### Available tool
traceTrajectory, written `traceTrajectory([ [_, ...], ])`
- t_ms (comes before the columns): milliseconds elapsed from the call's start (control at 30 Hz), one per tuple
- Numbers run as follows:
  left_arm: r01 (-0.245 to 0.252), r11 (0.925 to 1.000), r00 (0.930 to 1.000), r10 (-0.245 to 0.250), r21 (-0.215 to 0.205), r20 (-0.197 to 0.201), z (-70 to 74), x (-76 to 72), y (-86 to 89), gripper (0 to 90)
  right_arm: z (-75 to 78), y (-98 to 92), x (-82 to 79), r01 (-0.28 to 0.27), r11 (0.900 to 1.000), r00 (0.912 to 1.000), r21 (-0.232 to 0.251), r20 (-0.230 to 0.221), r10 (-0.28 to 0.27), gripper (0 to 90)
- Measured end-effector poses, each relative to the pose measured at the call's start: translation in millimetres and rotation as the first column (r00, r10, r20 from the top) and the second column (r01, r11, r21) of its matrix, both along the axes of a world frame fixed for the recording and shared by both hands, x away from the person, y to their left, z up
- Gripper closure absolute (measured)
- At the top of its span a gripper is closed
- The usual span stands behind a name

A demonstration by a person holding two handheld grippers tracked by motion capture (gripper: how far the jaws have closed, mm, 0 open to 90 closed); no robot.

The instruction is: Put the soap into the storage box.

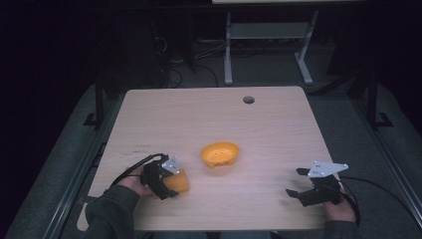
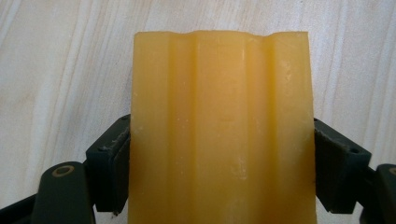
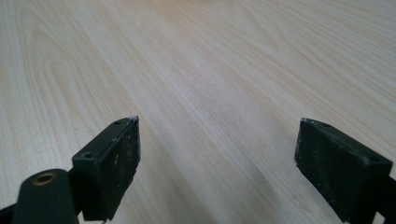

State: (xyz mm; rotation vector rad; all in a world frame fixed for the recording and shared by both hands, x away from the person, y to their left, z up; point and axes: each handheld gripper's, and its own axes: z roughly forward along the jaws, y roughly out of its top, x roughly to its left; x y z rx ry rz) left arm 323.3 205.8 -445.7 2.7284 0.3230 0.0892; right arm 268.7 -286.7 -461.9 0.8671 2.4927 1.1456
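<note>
Soap bar [image 2: 219, 130] clamped in left gripper [image 1: 171, 185] (right gripper [image 1: 295, 182] spread wide).

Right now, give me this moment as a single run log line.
left hand-held gripper: shut on yellow ridged block | right hand-held gripper: open, nothing between jaws | orange bowl: mid-table, untouched | wooden table
</note>
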Motion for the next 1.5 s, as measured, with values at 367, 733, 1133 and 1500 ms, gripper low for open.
traceTrajectory([
  [367, -0.007, 0.9998, 1.0, 0.008, -0.019, 0.003, 5.1, -2.7, 2.3, 20.7, 1.5, -0.4, -0.8, 0.004, 1.0, 1.0, 0.013, 0.007, -0.004, 13.7],
  [733, -0.019, 0.9985, 0.9996, 0.02, -0.052, 0.021, 17.2, 0.4, 5.8, 20.7, 1.4, -0.5, -0.6, 0.005, 1.0, 1.0, 0.02, 0.007, -0.005, 13.7],
  [1133, -0.007, 0.9977, 0.9993, 0.01, -0.067, 0.036, 32.1, 8.0, 0.6, 20.7, 1.7, -0.8, -0.6, 0.007, 1.0, 1.0, 0.025, 0.006, -0.007, 13.7],
  [1500, -0.015, 0.9973, 0.9995, 0.017, -0.072, 0.028, 37.9, 13.2, -4.9, 20.7, 2.0, -1.7, -0.8, 0.004, 1.0, 0.9999, 0.027, 0.013, -0.005, 13.7],
])
